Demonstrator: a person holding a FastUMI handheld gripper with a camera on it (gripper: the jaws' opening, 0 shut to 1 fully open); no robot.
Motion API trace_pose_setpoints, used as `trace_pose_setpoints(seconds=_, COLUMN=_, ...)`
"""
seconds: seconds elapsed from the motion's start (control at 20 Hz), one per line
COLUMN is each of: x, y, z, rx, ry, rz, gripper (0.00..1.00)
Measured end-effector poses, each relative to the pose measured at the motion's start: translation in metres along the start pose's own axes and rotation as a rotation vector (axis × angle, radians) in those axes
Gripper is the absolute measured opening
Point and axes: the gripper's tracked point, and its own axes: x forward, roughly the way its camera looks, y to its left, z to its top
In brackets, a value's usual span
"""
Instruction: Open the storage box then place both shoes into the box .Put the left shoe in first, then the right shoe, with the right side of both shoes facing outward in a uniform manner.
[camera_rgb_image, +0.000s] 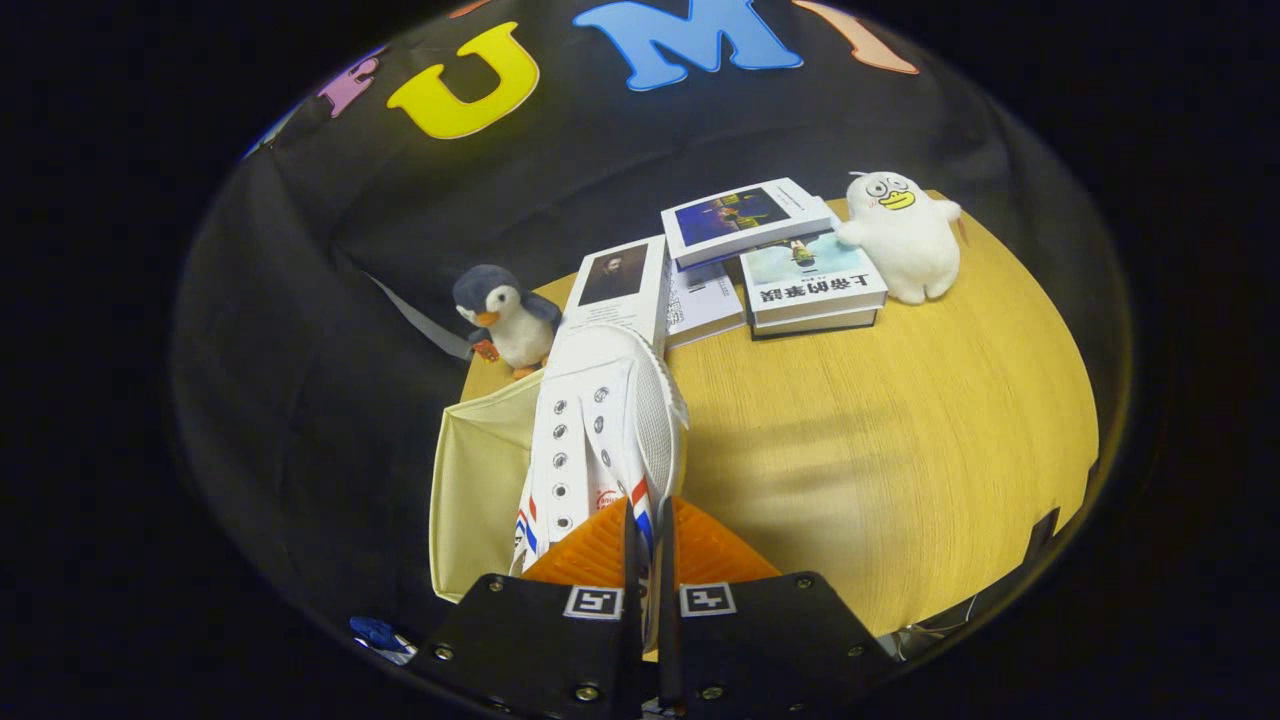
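Observation:
A white canvas shoe (600, 430) with red and blue stripes and empty lace eyelets hangs from my gripper (648, 540), which is shut on the shoe's side wall near the heel. Its toe points away from me, toward the books. Under and to the left of the shoe lies the open cream storage box (475, 480), its inside wall showing at the table's left edge. The shoe's lower part hides much of the box's inside.
The round wooden table (880, 420) stretches to the right. Behind the shoe sit a penguin plush (505, 318), several stacked books (770, 260) and a white duck plush (905, 240). A small blue object (380, 633) lies low at the left.

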Motion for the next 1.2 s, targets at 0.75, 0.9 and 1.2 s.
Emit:
trace_pose_setpoints(seconds=0.75, x=0.039, y=0.084, z=-0.033, rx=-0.096, ry=0.066, rz=0.065, gripper=0.07)
trace_pose_setpoints(seconds=0.9, x=0.031, y=0.101, z=-0.017, rx=-0.112, ry=-0.026, rz=0.133, gripper=0.52)
trace_pose_setpoints(seconds=1.2, x=-0.020, y=0.075, z=0.012, rx=-0.145, ry=-0.196, rz=0.123, gripper=0.98)
